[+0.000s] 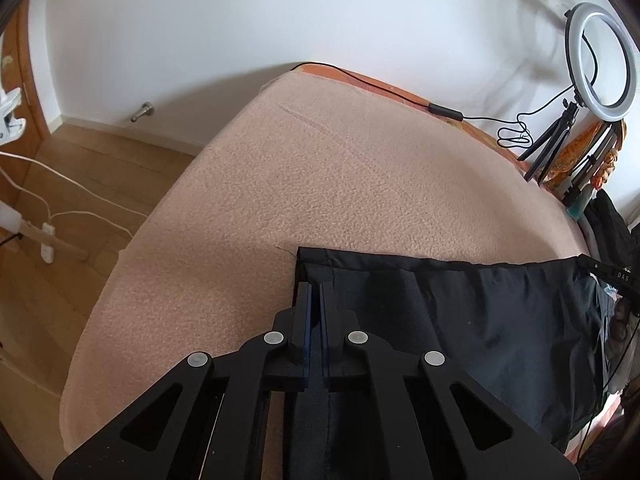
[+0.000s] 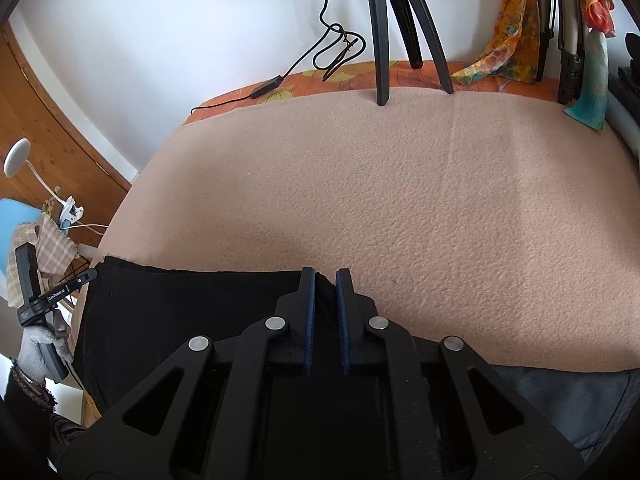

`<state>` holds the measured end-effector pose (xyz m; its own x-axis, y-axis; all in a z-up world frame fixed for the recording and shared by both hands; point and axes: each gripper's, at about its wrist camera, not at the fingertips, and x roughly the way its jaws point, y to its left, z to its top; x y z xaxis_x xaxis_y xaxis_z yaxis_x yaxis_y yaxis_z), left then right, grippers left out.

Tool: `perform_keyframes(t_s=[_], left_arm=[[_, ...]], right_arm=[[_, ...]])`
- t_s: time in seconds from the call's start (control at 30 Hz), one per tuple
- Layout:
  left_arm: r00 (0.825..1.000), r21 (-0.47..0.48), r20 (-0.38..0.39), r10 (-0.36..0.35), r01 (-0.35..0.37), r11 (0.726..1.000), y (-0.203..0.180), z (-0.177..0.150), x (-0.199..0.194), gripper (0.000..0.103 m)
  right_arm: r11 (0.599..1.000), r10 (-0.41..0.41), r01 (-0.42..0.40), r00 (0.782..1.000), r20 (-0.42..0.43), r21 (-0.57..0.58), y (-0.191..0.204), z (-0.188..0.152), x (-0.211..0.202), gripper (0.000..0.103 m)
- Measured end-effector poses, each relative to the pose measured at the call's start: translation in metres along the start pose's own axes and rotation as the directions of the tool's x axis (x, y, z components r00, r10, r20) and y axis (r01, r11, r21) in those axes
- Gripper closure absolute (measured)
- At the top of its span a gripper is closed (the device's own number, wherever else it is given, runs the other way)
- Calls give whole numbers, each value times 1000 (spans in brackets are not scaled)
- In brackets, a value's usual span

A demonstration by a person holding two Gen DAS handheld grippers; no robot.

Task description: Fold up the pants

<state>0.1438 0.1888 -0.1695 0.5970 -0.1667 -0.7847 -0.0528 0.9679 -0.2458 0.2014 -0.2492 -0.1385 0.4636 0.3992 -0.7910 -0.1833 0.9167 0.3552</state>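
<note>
Black pants (image 1: 460, 320) lie flat on a pink fleece blanket (image 1: 320, 180) covering a bed. My left gripper (image 1: 315, 288) is shut on the pants' far left corner, with dark cloth pinched between its blue pads. In the right wrist view the pants (image 2: 180, 312) stretch to the left, and my right gripper (image 2: 326, 276) is shut on their far edge near the right end, a fold of cloth bunched between its pads. At that view's left edge a gloved hand (image 2: 36, 352) holds the left gripper's handle (image 2: 40, 300).
The blanket (image 2: 400, 200) stretches out beyond the pants. A ring light (image 1: 600, 56) on a tripod (image 2: 380, 40) stands at the bed's far side with a black cable (image 1: 444, 113). Clothes hang at the right. Wooden floor (image 1: 80, 184) with white cords lies to the left.
</note>
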Motion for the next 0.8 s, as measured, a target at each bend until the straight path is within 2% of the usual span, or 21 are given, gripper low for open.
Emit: perform_keyframes(t_s=[0.33,0.43,0.53,0.57,0.6,0.63,0.7,0.77,0.8], left_arm=[[999,28,2,38,-39,999,-5,7,13,101],[998,35,13,67,-67,997,-4,9,8,101],[998,30,16,55,-55,998,-2,9,-5,101],[998,32,23,63,-64,997,-1,7,-11,97],[997,31,26,72,-73,997,0,5,-17,90],[997,21,27,69,-69,997,2,2,-23,89],[999,-14,21,30,-29,999,8,-5,-36,82],[1000,-59,10,-2,3,998,13,-14,-47,80],[1000,-83,-1,-28,28,996,15,-19,-52,78]], right_arm=[[999,-46,46,999,16,-1,0,1,5,96],[998,-56,56,998,10,-2,0,1,8,96],[998,-60,60,998,8,1,0,1,8,94],[998,-58,58,998,4,1,0,1,7,93],[999,-53,53,999,6,3,0,1,4,91],[999,-51,51,999,7,5,0,0,1,86],[999,-51,51,998,21,-5,3,-1,-7,76],[998,-53,54,998,37,-16,5,-4,-16,59],[999,-43,44,998,41,-15,6,-6,-20,58]])
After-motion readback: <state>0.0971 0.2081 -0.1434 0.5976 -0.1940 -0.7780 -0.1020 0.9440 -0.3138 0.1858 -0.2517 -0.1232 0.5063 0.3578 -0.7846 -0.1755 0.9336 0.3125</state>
